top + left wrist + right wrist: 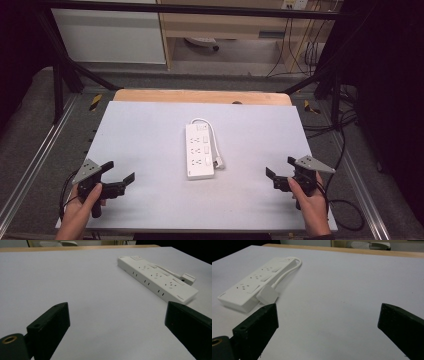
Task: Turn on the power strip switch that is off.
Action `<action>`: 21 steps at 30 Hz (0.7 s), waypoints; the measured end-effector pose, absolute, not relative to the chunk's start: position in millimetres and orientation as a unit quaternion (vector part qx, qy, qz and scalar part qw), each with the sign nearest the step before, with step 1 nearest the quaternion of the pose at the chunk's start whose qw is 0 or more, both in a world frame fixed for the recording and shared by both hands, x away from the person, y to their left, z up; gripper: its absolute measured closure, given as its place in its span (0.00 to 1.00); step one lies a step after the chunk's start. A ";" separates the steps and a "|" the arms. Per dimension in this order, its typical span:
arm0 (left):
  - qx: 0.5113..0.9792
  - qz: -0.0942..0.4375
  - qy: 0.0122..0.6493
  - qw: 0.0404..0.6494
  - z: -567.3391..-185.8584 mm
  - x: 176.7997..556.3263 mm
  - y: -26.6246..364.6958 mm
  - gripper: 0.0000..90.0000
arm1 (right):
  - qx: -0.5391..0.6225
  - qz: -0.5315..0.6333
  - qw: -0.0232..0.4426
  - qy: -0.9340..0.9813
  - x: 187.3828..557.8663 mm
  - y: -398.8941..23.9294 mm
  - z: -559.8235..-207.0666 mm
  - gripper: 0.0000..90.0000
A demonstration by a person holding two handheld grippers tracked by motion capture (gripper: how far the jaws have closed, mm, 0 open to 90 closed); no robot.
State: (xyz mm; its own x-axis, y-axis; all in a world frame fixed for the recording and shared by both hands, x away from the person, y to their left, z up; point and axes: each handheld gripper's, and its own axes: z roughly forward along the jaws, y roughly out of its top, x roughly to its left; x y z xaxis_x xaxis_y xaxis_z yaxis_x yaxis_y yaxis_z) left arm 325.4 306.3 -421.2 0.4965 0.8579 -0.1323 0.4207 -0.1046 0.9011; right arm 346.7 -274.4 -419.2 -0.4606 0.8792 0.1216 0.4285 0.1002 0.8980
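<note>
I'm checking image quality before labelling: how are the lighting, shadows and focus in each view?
High view: even light on the white table, dark surroundings, power strip soft but readable. Left gripper view: the left hand-held gripper looms large and slightly blurred, the strip sharper. Right gripper view: the right hand-held gripper looks soft too; faint shadow beside the plug.

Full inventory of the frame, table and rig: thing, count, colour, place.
power strip: 1, white, table centre, lengthwise away from the person
cord: 1, white, looped along the strip's right side
plug: 1, white, on the table by the strip's near right corner
table: 1, light grey top, wooden far edge
left claw: 1, black, open, near left, held in a hand
right claw: 1, black, open, near right, held in a hand
</note>
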 end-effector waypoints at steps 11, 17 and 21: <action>0.714 0.224 0.447 0.490 -422.1 325.5 306.5 0.07 | 0.449 0.498 0.243 0.701 352.8 -267.6 -403.9 0.03; 0.714 0.224 0.449 0.488 -422.7 325.0 306.7 0.07 | 0.446 0.500 0.239 0.703 356.4 -267.1 -400.5 0.03; 0.714 0.223 0.450 0.488 -422.6 324.9 307.1 0.07 | 0.450 0.504 0.237 0.698 359.3 -268.2 -399.7 0.03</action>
State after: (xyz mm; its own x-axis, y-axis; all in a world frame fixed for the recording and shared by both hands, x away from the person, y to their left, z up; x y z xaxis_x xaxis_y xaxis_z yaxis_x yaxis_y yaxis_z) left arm 324.9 307.1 -422.6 0.4956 0.8602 -0.1204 0.4252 -0.1193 0.8972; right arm 359.3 -268.2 -399.7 -0.4825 0.8673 0.1226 0.3900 0.0873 0.9167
